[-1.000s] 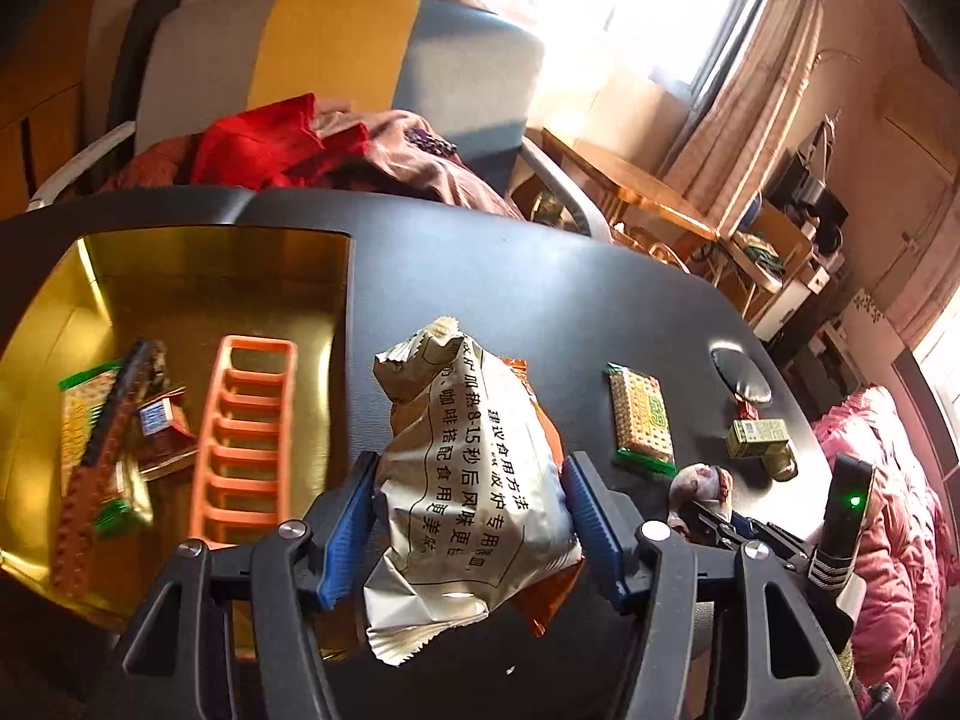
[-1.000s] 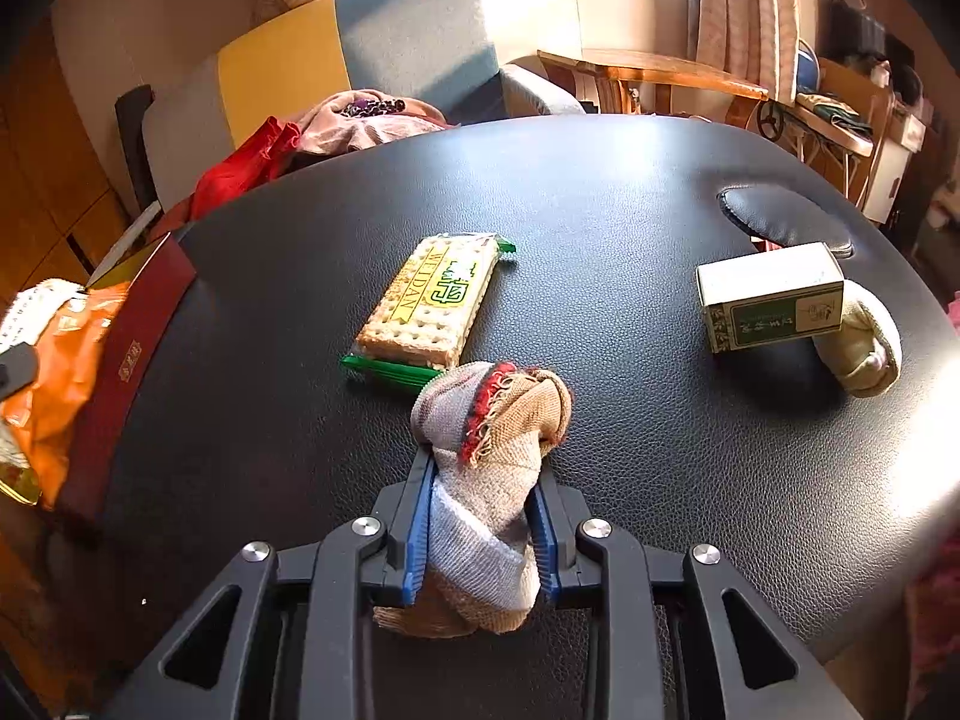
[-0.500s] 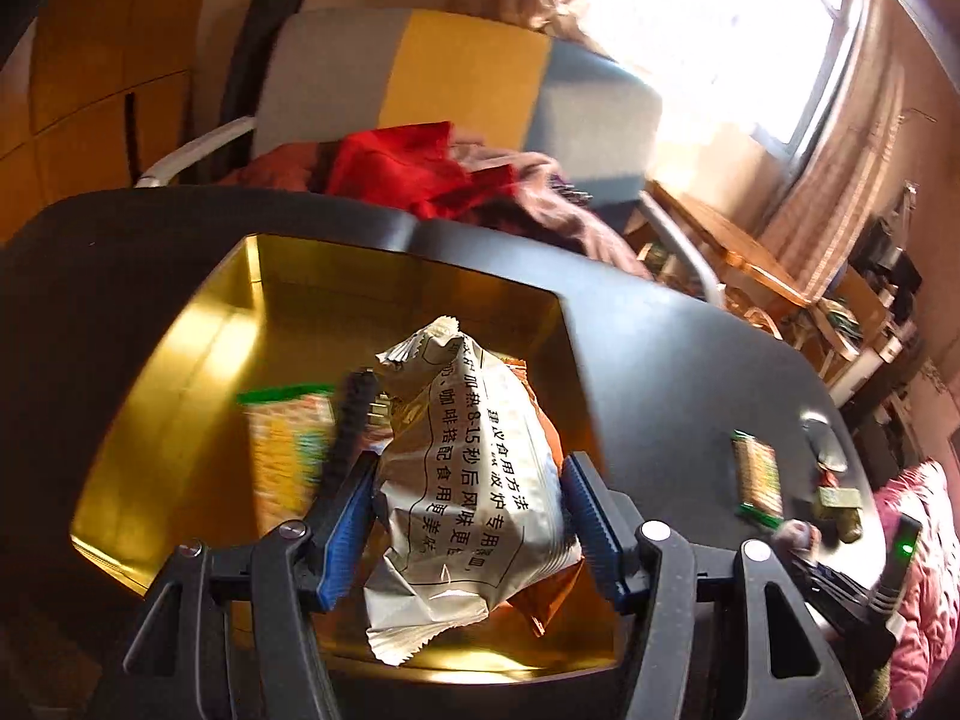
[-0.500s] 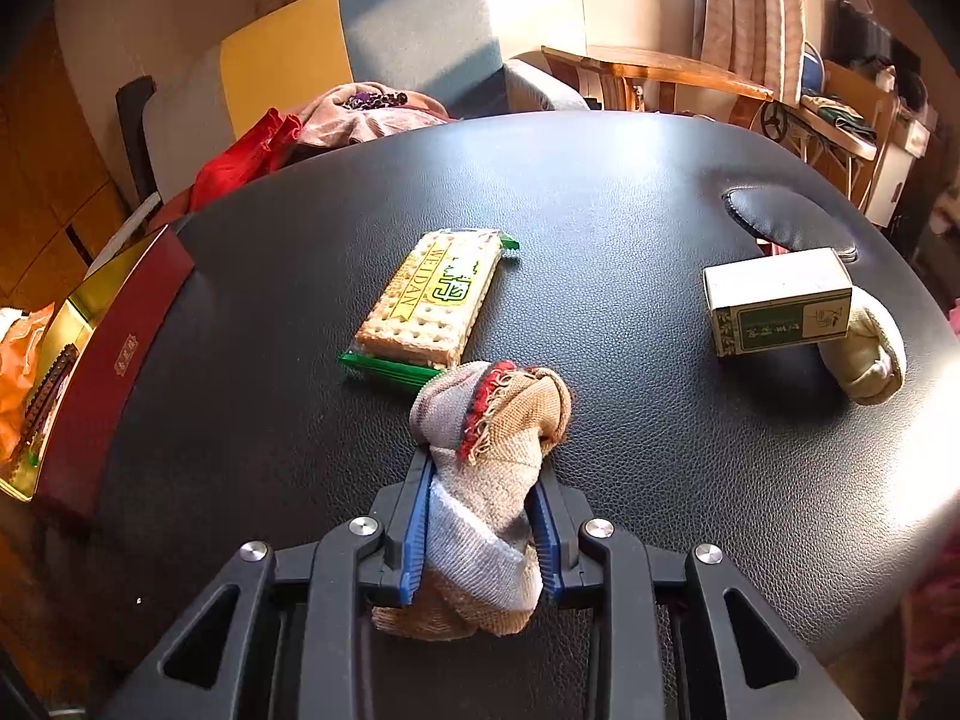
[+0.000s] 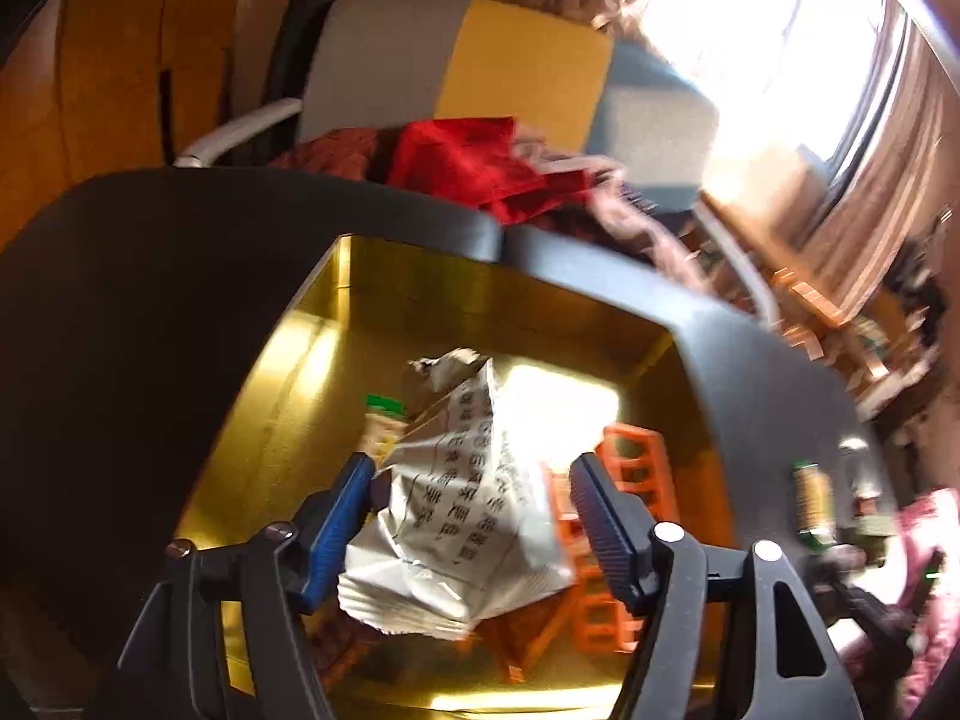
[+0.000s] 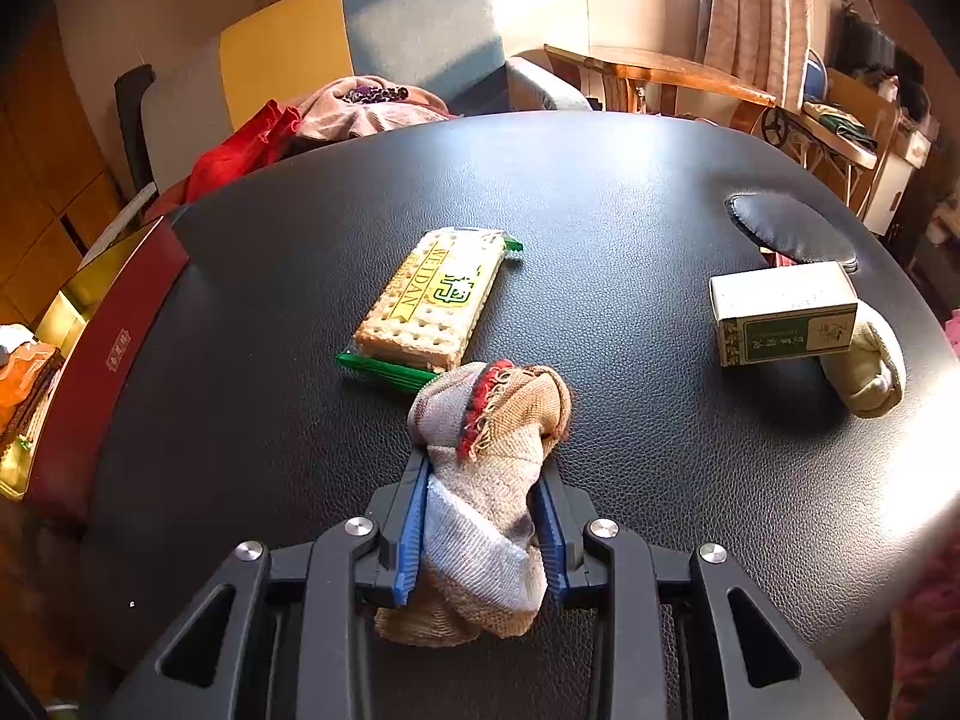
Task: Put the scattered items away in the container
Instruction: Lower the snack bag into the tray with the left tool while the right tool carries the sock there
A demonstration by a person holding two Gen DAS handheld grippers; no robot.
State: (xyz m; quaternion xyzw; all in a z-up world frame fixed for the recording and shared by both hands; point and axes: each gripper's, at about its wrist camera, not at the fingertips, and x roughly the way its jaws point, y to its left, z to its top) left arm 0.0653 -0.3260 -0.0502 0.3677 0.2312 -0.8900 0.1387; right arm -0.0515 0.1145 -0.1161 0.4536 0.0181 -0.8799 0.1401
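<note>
My left gripper [image 5: 474, 480] is shut on a silver and orange snack bag [image 5: 474, 510] and holds it over the open gold box [image 5: 282, 420]. An orange rack [image 5: 624, 480] and a green-ended cracker pack [image 5: 381, 414] lie in the box under the bag. My right gripper [image 6: 483, 504] is shut on a rolled grey and tan sock [image 6: 492, 456] above the black table [image 6: 600, 180]. A cracker pack [image 6: 432, 300], a small green and white box [image 6: 783, 321] and a cream sock [image 6: 867, 366] lie on the table ahead of it.
The gold box with its red side [image 6: 102, 360] stands at the table's left end in the right wrist view. A black oval pad [image 6: 789, 228] sits behind the small box. A chair with red and pink clothes [image 5: 480, 162] stands behind the table.
My left gripper has carried the snack bag left and forward over the gold box, and the bag now tilts. My right gripper has held still with the sock.
</note>
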